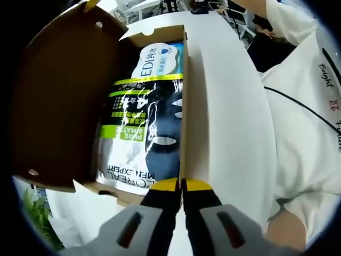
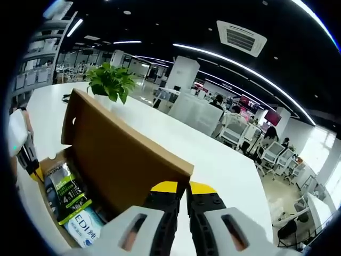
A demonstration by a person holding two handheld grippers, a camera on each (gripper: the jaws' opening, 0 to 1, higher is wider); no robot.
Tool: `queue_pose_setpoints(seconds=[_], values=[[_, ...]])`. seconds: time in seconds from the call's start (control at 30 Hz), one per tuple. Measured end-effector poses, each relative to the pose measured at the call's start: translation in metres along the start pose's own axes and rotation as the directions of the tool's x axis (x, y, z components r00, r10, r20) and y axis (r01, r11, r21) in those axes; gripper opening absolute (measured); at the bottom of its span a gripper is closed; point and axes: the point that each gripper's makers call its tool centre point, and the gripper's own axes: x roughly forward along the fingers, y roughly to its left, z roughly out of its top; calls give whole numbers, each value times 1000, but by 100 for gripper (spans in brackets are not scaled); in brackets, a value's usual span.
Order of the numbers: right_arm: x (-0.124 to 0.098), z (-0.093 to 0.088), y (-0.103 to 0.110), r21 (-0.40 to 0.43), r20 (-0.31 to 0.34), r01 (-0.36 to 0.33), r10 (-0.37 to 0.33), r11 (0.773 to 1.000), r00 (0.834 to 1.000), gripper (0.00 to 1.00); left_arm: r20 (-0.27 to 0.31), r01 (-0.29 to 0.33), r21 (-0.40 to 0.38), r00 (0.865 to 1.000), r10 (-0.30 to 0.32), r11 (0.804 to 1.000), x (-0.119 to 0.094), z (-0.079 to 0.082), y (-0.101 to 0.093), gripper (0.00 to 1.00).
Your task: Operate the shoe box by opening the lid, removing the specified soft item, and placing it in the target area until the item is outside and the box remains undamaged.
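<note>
The shoe box (image 1: 187,106) lies open on a white table, its brown lid (image 1: 58,101) swung up to the left. Inside lies a soft face-mask packet (image 1: 144,122), dark blue and white with green stripes. My left gripper (image 1: 181,184) is shut on the near end of the box's side wall, its yellow tips pinching the rim. In the right gripper view the lid (image 2: 122,154) stands upright, and my right gripper (image 2: 185,188) is shut on its top edge. The packet (image 2: 72,205) shows below in the box. The left gripper (image 2: 26,154) appears at the box's far corner.
A white table (image 1: 229,122) runs beside the box. A person in a white shirt (image 1: 303,117) stands close on the right. A potted plant (image 2: 111,81) stands on the table behind the lid. Office desks and chairs (image 2: 234,133) lie beyond.
</note>
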Motion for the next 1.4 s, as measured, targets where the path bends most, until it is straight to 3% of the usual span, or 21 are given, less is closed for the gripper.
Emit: queue_pose_setpoints(seconds=[0.1, 0.27, 0.47, 1.13, 1.2, 1.27, 1.4], values=[[2, 0, 0, 15, -18, -5, 5, 1000, 1000, 2, -2, 0, 10, 1000, 0, 1000, 0, 0, 0, 2], [7, 0, 1, -30, -57, 9, -11, 999, 998, 3, -6, 11, 19, 1000, -11, 1000, 0, 0, 1, 2], [13, -1, -3, 25, -67, -21, 23, 999, 997, 2, -5, -2, 27, 1000, 2, 1000, 0, 0, 0, 2], [26, -8, 2, 31, -135, -48, 52, 998, 989, 2, -15, 17, 32, 1000, -16, 999, 9, -2, -1, 2], [27, -8, 3, 35, -132, -49, 53, 998, 990, 2, -15, -1, 90, 1000, 2, 996, 6, -1, 0, 2], [29, -9, 3, 8, -135, -40, 41, 999, 990, 2, -4, -10, 24, 1000, 10, 1000, 7, -1, -1, 3], [32, -10, 2, 16, -144, -41, 43, 999, 989, 2, -13, -8, 50, 1000, 9, 999, 7, -1, -1, 3]])
